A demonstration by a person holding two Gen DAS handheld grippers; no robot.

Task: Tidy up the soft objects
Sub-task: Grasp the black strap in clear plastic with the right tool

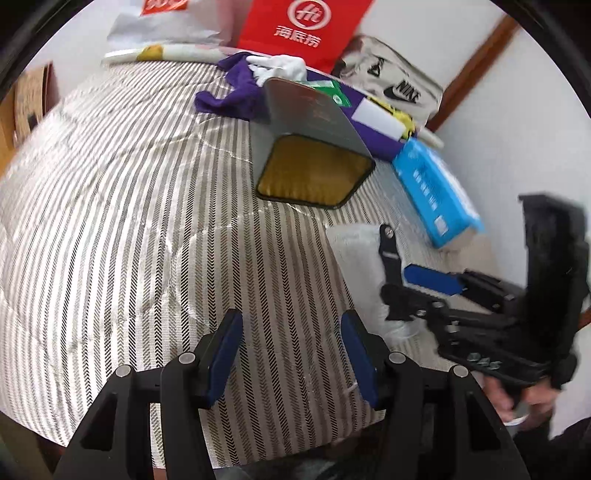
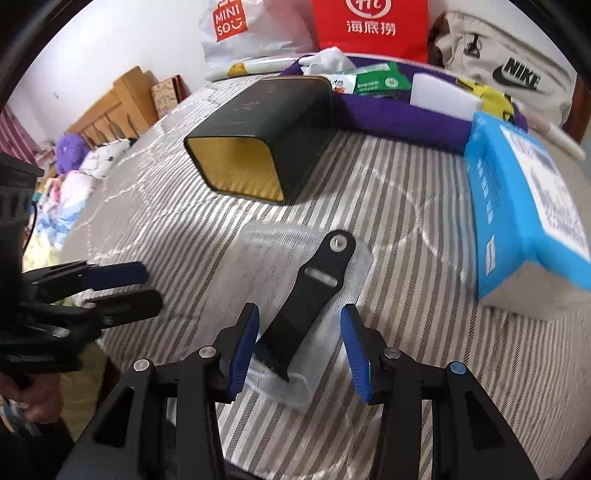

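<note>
A white mesh cloth (image 2: 273, 258) with a black strap (image 2: 306, 299) across it lies on the striped bed, right in front of my right gripper (image 2: 299, 350), which is open with the cloth's near end between its fingers. The cloth also shows in the left wrist view (image 1: 354, 254). A dark box with a yellow lining (image 2: 258, 140) lies on its side, its opening facing me; it also shows in the left wrist view (image 1: 314, 147). My left gripper (image 1: 291, 358) is open and empty over the bedspread. The right gripper (image 1: 413, 280) appears at the right of the left wrist view.
A blue tissue pack (image 2: 524, 206) lies at the right. A purple cloth (image 2: 399, 114), white sponge (image 2: 443, 96), green wipes pack (image 2: 373, 81) and white cloth (image 2: 325, 59) lie behind the box. Red bag (image 2: 369, 26), Miniso bag (image 2: 236, 29) and Nike bag (image 2: 509, 77) line the wall.
</note>
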